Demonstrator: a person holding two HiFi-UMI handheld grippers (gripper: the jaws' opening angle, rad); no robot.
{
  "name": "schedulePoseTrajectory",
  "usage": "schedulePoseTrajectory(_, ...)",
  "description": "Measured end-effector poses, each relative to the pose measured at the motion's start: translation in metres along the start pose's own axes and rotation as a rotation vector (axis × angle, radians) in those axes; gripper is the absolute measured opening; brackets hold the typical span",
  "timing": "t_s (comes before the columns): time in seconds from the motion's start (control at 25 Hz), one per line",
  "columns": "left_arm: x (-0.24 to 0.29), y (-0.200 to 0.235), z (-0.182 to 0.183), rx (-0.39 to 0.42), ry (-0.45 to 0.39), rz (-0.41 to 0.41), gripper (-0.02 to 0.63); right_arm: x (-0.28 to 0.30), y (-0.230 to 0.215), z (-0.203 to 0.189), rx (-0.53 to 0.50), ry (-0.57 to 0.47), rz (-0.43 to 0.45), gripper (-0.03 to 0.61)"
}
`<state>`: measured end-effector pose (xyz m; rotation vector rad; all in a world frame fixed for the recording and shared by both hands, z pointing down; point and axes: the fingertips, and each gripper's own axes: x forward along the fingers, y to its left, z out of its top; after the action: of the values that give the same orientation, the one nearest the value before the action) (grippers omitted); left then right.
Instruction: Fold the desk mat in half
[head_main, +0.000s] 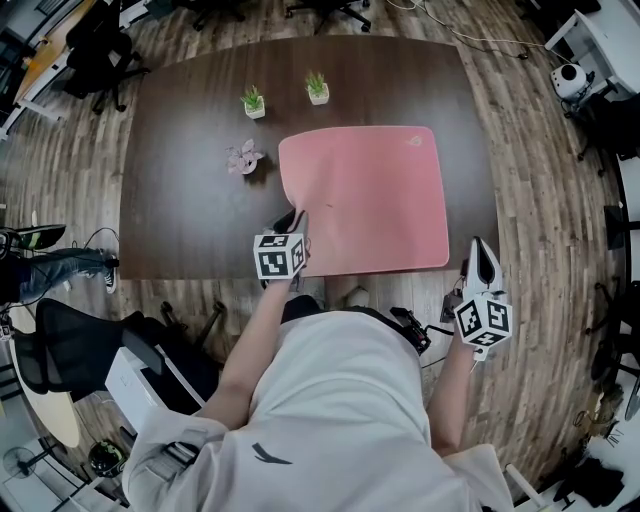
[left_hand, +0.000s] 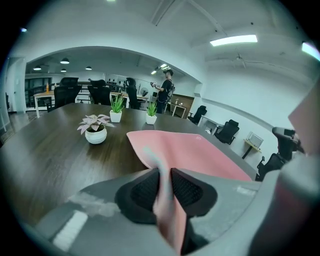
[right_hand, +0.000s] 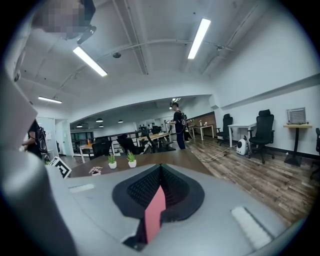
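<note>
Holds the pink desk mat (head_main: 370, 200), spread toward 3 o'clock on the table (head_main: 190, 150), by both near corners, left gripper (head_main: 296, 218) clamped on the lifted 7 o'clock corner, right gripper (head_main: 480, 250) closed on the 5 o'clock one, likely to carry that edge toward 12 o'clock.

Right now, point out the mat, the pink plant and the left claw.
mat (head_main: 370, 190), head view, middle of its flat part.
pink plant (left_hand: 95, 122), left gripper view, its leaves.
left claw (left_hand: 164, 175), left gripper view, between the pads pinching the mat's corner.
</note>
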<state>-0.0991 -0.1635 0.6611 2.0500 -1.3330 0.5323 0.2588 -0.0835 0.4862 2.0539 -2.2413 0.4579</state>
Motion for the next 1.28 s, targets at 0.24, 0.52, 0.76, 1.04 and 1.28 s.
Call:
schedulePoseTrajectory(0.24, -0.003, -0.011, 0.006, 0.024, -0.012, -0.025, 0.083, -0.004, -0.001, -0.001, 0.004, -0.002, -0.004, 0.002)
schedulePoseTrajectory(0.52, -0.009, -0.036, 0.025, -0.010, -0.069, -0.105, 0.077, -0.010, -0.003, 0.000, 0.003, -0.006, -0.008, 0.002)
schedulePoseTrajectory(0.76, -0.007, -0.075, 0.050, 0.010, -0.107, -0.204, 0.077, -0.014, -0.005, 0.001, 0.003, -0.010, -0.020, 0.002)
schedulePoseTrajectory(1.04, 0.013, -0.118, 0.059, 0.064, -0.094, -0.305, 0.075, -0.027, -0.017, -0.003, 0.011, -0.010, -0.057, 0.002)
schedulePoseTrajectory(1.28, 0.034, -0.164, 0.071, 0.104, -0.081, -0.395, 0.075, -0.040, -0.035, -0.006, 0.028, -0.005, -0.107, 0.002)
